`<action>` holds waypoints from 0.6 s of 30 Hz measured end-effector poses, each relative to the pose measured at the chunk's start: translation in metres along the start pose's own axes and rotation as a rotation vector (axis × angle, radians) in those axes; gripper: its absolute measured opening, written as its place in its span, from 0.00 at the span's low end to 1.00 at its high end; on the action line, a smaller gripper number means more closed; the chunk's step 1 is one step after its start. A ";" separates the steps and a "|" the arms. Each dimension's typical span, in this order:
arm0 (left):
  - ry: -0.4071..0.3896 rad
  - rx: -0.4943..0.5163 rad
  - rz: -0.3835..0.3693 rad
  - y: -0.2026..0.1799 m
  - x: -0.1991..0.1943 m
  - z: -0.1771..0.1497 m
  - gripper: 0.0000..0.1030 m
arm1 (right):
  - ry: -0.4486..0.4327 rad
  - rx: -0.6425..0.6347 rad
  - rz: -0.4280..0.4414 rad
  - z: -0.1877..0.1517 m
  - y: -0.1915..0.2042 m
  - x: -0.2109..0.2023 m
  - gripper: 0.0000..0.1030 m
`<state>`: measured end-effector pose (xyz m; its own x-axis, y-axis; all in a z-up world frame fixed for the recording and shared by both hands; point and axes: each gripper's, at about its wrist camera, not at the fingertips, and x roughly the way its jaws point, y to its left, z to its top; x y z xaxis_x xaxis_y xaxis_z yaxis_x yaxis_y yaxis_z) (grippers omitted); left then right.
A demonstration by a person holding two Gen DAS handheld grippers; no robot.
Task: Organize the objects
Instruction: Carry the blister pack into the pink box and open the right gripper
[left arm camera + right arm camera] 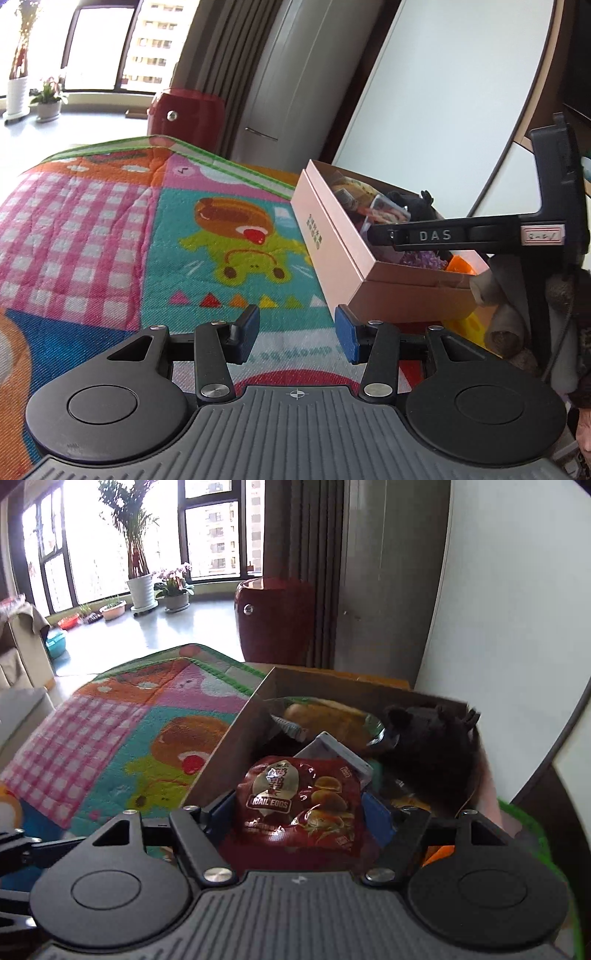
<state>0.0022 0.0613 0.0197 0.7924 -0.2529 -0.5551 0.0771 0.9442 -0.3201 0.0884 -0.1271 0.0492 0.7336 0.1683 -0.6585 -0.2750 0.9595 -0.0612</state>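
Note:
My right gripper is shut on a dark red quail-egg snack packet and holds it over the near end of an open pink cardboard box. The box holds a black plush toy, a yellow-brown packet and other small items. In the left wrist view the same box stands to the right on a colourful play mat. My right gripper's black arm reaches over the box. My left gripper is open and empty, low over the mat, left of the box's near corner.
A dark red round stool stands past the mat's far edge, by grey curtains. A white panel leans behind the box. Potted plants stand by the windows. A sofa corner is at far left.

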 end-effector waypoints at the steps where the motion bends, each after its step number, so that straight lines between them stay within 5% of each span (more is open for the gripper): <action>1: 0.002 -0.001 0.002 0.000 0.000 -0.001 0.48 | -0.023 -0.041 -0.057 -0.001 0.003 0.003 0.71; 3: 0.004 0.003 0.007 0.002 -0.001 -0.002 0.48 | -0.019 -0.057 -0.110 -0.002 0.001 0.012 0.72; 6: -0.002 -0.002 0.018 0.005 -0.003 -0.001 0.48 | 0.025 0.026 0.007 -0.004 -0.013 0.009 0.73; 11: 0.007 -0.007 0.029 0.005 0.000 -0.001 0.48 | -0.043 0.068 0.085 -0.021 -0.029 -0.037 0.78; 18: -0.024 0.039 -0.022 -0.022 0.003 0.016 0.48 | -0.156 0.028 0.019 -0.067 -0.055 -0.107 0.91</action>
<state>0.0125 0.0430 0.0369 0.8043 -0.2693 -0.5297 0.1181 0.9461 -0.3017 -0.0161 -0.2131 0.0727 0.8164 0.2176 -0.5349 -0.2742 0.9613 -0.0275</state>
